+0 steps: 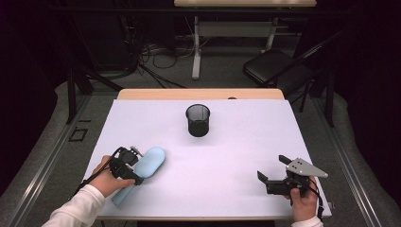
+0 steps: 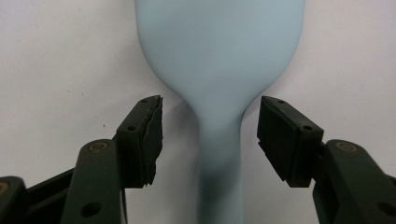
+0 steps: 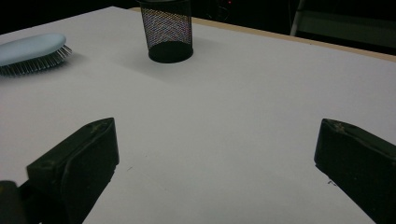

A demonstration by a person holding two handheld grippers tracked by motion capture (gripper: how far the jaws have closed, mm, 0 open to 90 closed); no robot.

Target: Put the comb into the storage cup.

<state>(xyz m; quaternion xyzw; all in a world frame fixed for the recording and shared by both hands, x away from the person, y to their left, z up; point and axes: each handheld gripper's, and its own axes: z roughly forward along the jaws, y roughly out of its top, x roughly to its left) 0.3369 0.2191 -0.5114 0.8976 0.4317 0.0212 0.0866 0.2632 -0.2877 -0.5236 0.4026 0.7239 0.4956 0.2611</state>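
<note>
The white table (image 1: 227, 156) carries a black mesh pen cup (image 1: 197, 120) standing upright near its far middle, well apart from both hands. Nearer the person's left lies a pale blue hairbrush (image 1: 150, 164), bristles down, its long axis running from the paddle head, toward the cup, back along the handle to the near-left edge. The left gripper (image 2: 210, 135) sits over that handle, looking along it toward the head; its jaws straddle the narrow neck, a gap showing on each side, pads not yet pressing. The right gripper (image 3: 215, 158) rests at the near right, jaws spread wide on nothing, far from the brush. The left hand is plainly the nearer.
</note>
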